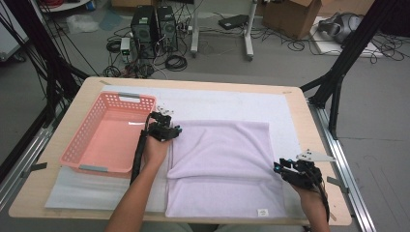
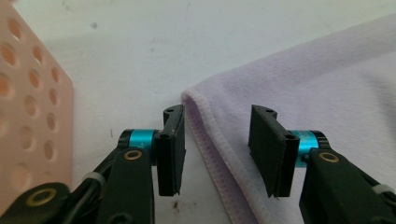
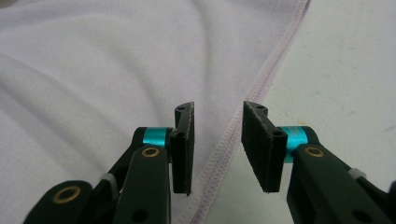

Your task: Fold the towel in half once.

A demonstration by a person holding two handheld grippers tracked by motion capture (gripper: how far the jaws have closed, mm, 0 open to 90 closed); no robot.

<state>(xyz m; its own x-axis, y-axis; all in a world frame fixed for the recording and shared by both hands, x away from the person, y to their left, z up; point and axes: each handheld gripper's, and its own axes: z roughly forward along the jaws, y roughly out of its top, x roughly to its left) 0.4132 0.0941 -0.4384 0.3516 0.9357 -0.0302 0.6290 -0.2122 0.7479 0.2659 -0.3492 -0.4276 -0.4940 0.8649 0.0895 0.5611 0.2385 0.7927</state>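
A pale lilac terry towel, folded once with the upper layer lying short of the near edge, is spread across the centre and lower right of the high view. Its long axis runs from the near edge of the worktop toward the far edge.

The left gripper is set at the towel's far left corner. In the left gripper view its jaws stand partly open astride the stitched hem, with the corner just ahead and nothing clamped.

The right gripper is placed at the towel's right edge, level with the fold line. Its jaws are likewise parted, the hem running between them, unpinched.

A white mat covers the wooden worktop. A pink perforated plastic basket sits at the left, just beside the left gripper.

Beyond, on a grey floor, computer towers, loose cables and a cardboard box are noted.
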